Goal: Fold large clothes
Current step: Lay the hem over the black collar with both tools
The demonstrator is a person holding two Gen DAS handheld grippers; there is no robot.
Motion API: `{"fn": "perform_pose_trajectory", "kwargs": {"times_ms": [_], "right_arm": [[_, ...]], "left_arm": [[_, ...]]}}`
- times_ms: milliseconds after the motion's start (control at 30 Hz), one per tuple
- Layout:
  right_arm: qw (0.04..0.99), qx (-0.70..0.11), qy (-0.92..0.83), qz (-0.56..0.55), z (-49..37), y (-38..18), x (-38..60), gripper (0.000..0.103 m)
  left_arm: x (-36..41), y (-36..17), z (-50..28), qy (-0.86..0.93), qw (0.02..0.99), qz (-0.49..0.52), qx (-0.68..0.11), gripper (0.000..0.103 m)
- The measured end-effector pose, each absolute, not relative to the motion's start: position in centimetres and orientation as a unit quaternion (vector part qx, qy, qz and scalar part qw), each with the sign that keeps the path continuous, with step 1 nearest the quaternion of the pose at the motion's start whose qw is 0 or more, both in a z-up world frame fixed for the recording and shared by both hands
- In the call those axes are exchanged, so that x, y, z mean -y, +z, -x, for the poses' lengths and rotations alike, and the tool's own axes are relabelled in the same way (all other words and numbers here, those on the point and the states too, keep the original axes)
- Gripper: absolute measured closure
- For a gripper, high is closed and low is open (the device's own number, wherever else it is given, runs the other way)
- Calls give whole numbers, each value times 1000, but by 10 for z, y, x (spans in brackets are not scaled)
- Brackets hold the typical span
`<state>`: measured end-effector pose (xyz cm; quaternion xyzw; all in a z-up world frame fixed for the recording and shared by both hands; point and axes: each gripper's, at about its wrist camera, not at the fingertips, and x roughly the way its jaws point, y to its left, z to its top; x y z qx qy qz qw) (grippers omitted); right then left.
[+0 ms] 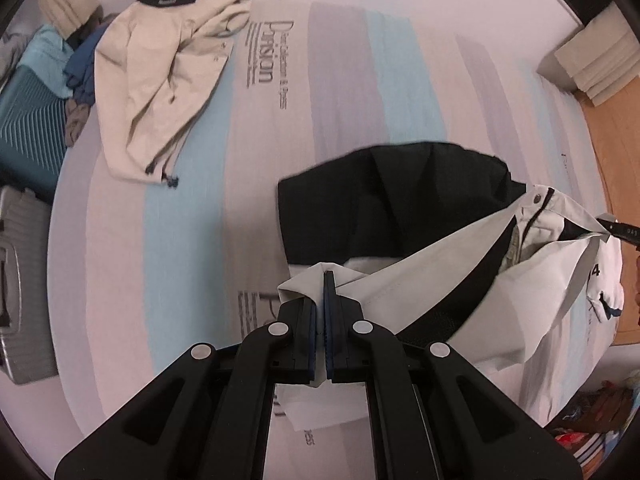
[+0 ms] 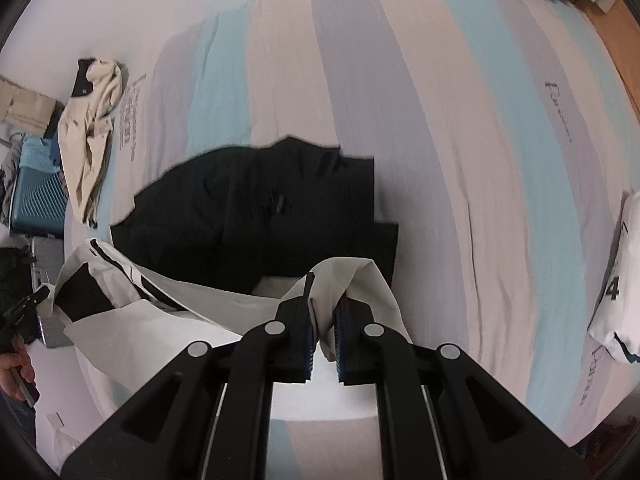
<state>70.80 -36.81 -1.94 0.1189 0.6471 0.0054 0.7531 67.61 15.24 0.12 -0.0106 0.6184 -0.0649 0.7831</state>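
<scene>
White and black cloth makes up the jacket [image 1: 440, 264], which hangs stretched between the two grippers above the bed [image 1: 200, 208]. Its black part lies spread on the striped sheet [image 2: 400, 100], while the white part is lifted off it. The left gripper [image 1: 320, 304] is clamped on a white corner of the jacket, the cloth folded over its fingertips and pinched between the blue pads [image 1: 329, 320]. The right gripper [image 2: 324, 312] grasps another white fold of the jacket [image 2: 352, 280]; its fingers stand a little apart with the cloth bunched between them. In the left wrist view the far white end of the jacket, printed with a dark number 4, hangs near the right edge of the bed, where the tip of the other gripper meets the cloth.

A beige jacket [image 1: 168, 76] with a black collar lies crumpled near the far left corner of the bed, well apart from the held one. The sheet carries pale blue, lilac and cream stripes with dark lettering. Beside the bed on the left stand a teal suitcase [image 1: 28, 128] with clothes piled on it and a grey suitcase [image 1: 20, 280]. A wooden floor [image 1: 608, 144] shows on the right.
</scene>
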Motion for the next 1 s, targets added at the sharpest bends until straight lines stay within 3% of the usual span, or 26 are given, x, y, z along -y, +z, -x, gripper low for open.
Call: {"fn": "perform_pose_trajectory", "kwargs": {"times_ms": [533, 1000], "right_arm": [[759, -637, -22, -130, -786, -43, 371, 97], [749, -647, -61, -129, -844, -120, 364, 97]], "left_arm": [[-165, -31, -766, -39, 781, 37, -623, 101], [-171, -124, -819, -17, 770, 36, -637, 101]]}}
